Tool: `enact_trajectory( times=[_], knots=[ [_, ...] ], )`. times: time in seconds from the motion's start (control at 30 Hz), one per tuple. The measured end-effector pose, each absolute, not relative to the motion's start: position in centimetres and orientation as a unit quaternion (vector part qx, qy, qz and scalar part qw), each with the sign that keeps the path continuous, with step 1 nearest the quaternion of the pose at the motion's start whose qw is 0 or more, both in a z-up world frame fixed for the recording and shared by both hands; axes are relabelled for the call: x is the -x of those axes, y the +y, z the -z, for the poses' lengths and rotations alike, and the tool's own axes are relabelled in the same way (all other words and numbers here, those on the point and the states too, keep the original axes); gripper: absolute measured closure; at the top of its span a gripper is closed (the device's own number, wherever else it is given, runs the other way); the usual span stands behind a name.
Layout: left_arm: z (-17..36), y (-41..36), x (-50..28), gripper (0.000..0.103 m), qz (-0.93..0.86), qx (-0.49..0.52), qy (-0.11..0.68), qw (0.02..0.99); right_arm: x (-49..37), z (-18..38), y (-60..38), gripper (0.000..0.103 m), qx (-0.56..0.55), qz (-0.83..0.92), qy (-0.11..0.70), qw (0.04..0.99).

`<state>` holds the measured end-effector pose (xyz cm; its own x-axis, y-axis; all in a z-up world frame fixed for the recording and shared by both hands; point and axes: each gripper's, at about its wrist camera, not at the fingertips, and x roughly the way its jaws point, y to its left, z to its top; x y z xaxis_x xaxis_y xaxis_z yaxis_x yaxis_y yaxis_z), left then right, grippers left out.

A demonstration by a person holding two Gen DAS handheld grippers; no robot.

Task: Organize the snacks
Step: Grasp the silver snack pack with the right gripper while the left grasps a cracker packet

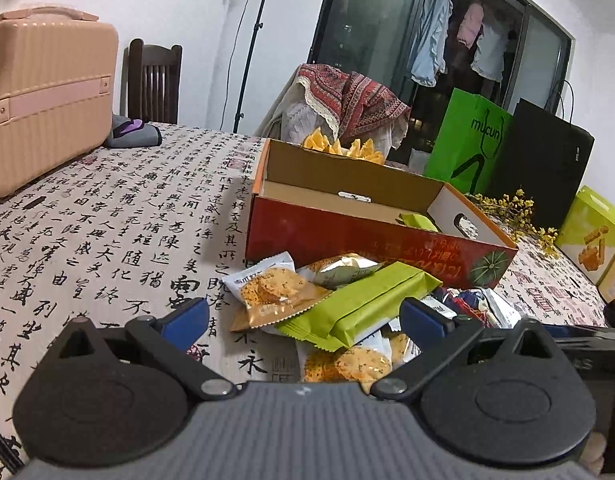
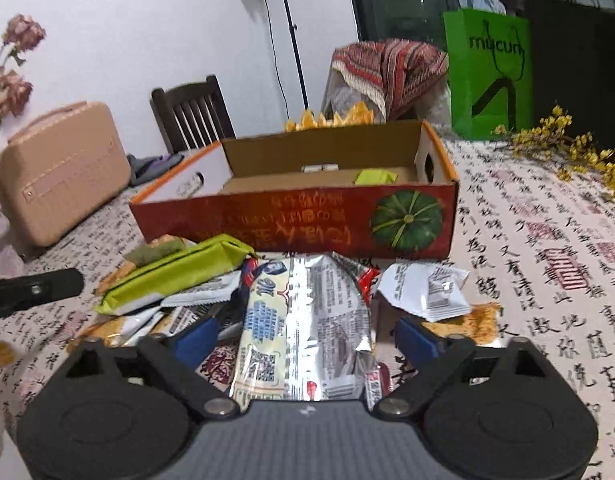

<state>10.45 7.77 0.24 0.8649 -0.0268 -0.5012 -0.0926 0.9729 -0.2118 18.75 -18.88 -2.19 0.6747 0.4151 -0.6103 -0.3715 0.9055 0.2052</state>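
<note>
The left gripper [image 1: 303,316] is standing wide over a green packet [image 1: 359,304] in the snack pile [image 2: 235,292] against the near wall of the red box [image 2: 299,216]. The right gripper [image 2: 305,338] is straddling a silver packet [image 2: 307,328], fingers wide, not pressing; another green packet [image 2: 375,177] is lying in the box's far right corner.

Tablecloth [image 1: 107,216] is covered in black calligraphy with red seal stamps on off-white. The box [image 2: 291,216] is printed red with an orange rim and a dark green pumpkin, plain brown inside. Lime green is seen on one snack pack [image 1: 363,300], silver with blue print on another [image 2: 303,320]. The suitcase [image 1: 47,92] is done in pale pink, the gripper pads [image 1: 187,320] in blue.
</note>
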Motion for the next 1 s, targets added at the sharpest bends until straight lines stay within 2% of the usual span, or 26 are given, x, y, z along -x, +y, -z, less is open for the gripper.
enact_trajectory(
  times=[0.07, 0.13, 0.23, 0.6, 0.8, 0.9, 0.97, 1.0],
  knots=[
    [-0.1, 7.8, -10.5, 0.000, -0.016, 0.114, 0.262, 0.958, -19.2, 2.5, -18.6, 0.018, -0.034, -0.219, 0.348, 0.911],
    [0.0, 7.9, -10.6, 0.000, -0.015, 0.114, 0.265, 0.958, -19.4, 2.9, -18.4, 0.034, -0.029, -0.220, 0.353, 0.909],
    [0.2, 7.8, -10.8, 0.000, -0.015, 0.114, 0.271, 0.956, -19.0, 2.8, -18.5, 0.043, -0.019, -0.221, 0.344, 0.912],
    [1.3, 6.0, -11.8, 0.000, -0.003, 0.105, 0.315, 0.943, -16.4, 0.7, -21.0, 0.044, -0.035, -0.204, 0.275, 0.939],
    [1.8, 5.4, -12.2, 0.001, -0.008, 0.103, 0.325, 0.940, -15.8, 0.5, -22.5, 0.044, -0.046, -0.193, 0.266, 0.943],
    [1.8, 5.1, -12.1, 0.011, -0.007, 0.100, 0.326, 0.940, -15.7, 0.7, -22.8, 0.044, -0.048, -0.191, 0.268, 0.943],
    [1.8, 4.9, -12.2, 0.025, -0.005, 0.098, 0.327, 0.940, -15.6, 0.9, -22.9, 0.044, -0.050, -0.193, 0.269, 0.942],
    [1.8, 4.9, -12.1, 0.028, -0.002, 0.099, 0.328, 0.939, -15.5, 0.9, -22.9, 0.044, -0.050, -0.193, 0.269, 0.942]
  ],
)
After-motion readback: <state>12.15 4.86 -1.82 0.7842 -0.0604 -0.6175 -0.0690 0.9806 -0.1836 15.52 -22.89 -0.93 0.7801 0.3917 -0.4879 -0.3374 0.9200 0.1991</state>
